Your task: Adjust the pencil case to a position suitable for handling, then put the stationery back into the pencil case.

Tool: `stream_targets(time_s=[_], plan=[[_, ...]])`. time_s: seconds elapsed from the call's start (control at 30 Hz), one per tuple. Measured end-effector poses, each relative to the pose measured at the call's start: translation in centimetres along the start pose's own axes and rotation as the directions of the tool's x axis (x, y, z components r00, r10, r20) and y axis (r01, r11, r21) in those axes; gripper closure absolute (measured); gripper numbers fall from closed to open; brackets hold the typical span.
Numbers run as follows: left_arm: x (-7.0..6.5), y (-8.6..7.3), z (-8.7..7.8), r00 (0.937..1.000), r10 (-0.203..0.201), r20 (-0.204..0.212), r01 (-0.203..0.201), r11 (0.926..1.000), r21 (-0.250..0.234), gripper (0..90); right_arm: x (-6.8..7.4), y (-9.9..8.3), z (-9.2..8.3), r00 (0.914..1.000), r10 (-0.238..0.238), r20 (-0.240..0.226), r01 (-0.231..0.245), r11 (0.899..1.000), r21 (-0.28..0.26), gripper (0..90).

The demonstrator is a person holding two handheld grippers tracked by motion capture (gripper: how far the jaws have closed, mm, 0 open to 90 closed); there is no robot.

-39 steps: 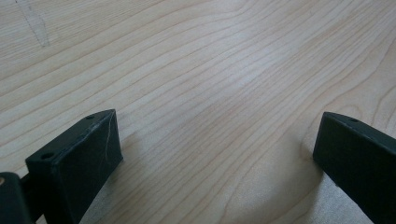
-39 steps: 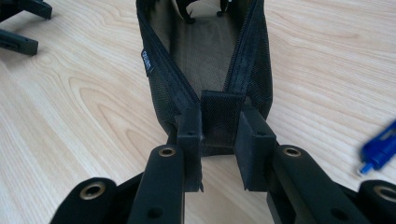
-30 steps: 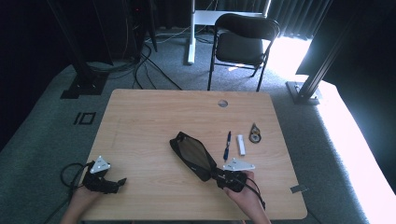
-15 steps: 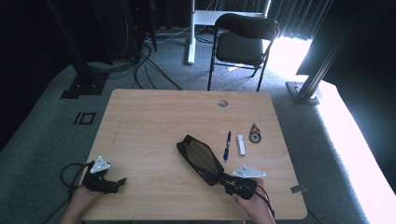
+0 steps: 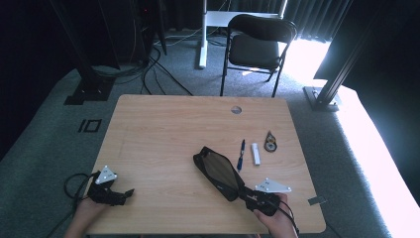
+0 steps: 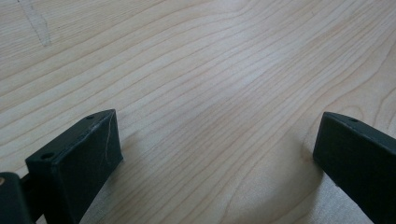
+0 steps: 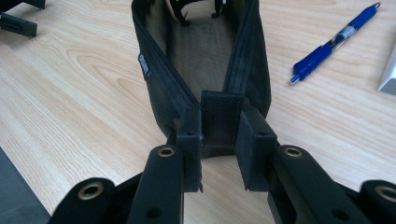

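your right gripper point(image 7: 218, 154) is clamped on the near end tab of the black pouch point(image 5: 218, 171), whose long axis runs away up-left, mouth open. the blue pen point(image 5: 241, 153) lies just right of it. your left gripper point(image 5: 119, 194) idles spread, well apart.
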State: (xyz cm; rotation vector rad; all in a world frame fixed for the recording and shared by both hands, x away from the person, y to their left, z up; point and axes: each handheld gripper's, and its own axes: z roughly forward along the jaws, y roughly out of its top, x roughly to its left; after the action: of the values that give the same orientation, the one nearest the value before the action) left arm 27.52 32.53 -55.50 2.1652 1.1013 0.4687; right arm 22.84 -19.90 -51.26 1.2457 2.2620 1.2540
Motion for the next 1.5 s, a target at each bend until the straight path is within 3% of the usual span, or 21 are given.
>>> stream_targets(time_s=[0.23,0.53,0.93,1.3,1.5], plan=[[0.0,0.0,0.0,1.0,0.0,0.0,0.0,1.0,0.0,1.2,-0.5,1.4,-1.8,0.9999,0.012,0.001,-0.012,0.996,-0.092,63.3],[0.0,0.0,0.0,1.0,0.0,0.0,0.0,1.0,0.0,1.2,-2.5,3.0,-2.0,0.9975,0.032,0.063,-0.024,0.992,-0.126,59.6],[0.0,0.0,0.0,1.0,0.0,0.0,0.0,1.0,0.0,1.2,-5.2,4.2,1.8,0.9902,0.076,0.117,-0.064,0.993,-0.103,57.4],[0.0,0.0,0.0,1.0,0.0,0.0,0.0,1.0,0.0,1.2,-7.3,5.6,5.6,0.9777,0.123,0.17,-0.113,0.992,-0.063,57.6],[0.0,0.0,0.0,1.0,0.0,0.0,0.0,1.0,0.002,1.2,-7.9,6.5,7.4,0.9658,0.163,0.202,-0.157,0.987,-0.044,57.8]])
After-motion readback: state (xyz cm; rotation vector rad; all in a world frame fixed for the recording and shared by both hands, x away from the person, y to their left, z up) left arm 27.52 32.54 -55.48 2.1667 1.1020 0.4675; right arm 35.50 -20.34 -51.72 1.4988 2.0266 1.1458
